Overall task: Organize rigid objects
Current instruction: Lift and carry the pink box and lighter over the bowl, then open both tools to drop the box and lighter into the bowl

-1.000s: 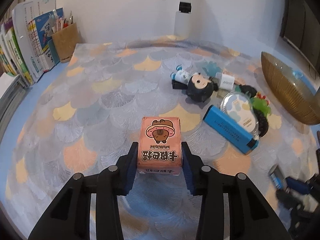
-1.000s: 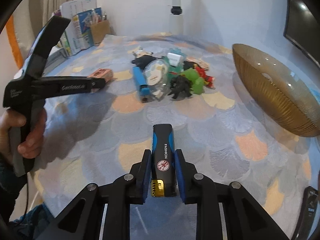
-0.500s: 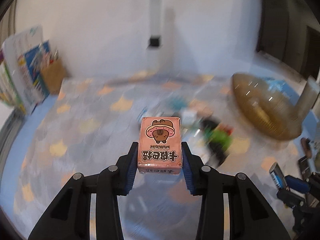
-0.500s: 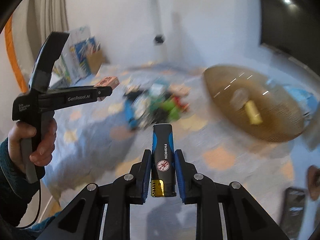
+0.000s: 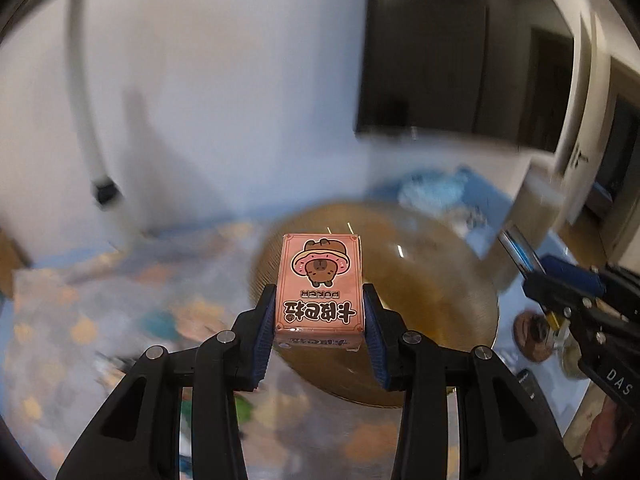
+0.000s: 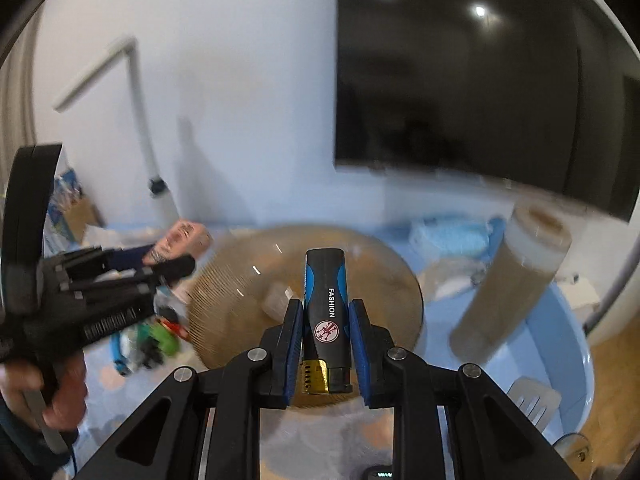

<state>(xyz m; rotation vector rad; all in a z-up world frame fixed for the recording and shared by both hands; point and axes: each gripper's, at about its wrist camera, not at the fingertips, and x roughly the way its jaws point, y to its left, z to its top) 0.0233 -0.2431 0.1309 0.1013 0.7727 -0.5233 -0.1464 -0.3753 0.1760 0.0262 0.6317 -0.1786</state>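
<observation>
Pink card box (image 5: 320, 284) with a cartoon bear print, clamped upright between the blue pads of the left tongs (image 5: 320, 320), raised off the tabletop (image 5: 80, 300) and framed against the golden ribbed bowl (image 5: 440, 300). Black and blue lighter (image 6: 325, 308) marked FASHION, pinched at its lower half by the right tongs (image 6: 325, 344), likewise lifted and aimed at that same bowl (image 6: 224, 292). Both tongs narrowed onto their loads, neither load yet released.

Inside the bowl, one pale blurred item (image 6: 276, 300) visible from the right wrist view; too smeared to name. Just beside the bowl's left rim, a cluster of small toys (image 6: 156, 340) in green, red and black lying on the patterned tabletop, apparently unsorted. Beyond the bowl, a tall cylindrical container (image 6: 516, 280) and blue crumpled material (image 6: 452, 236), probably not part of the job.

Progress judged as early to middle: perhaps one piece stowed, two in transit, several waiting. Remaining, likely: lowering box and lighter into the bowl, opening the tongs, then returning for the toy cluster.
</observation>
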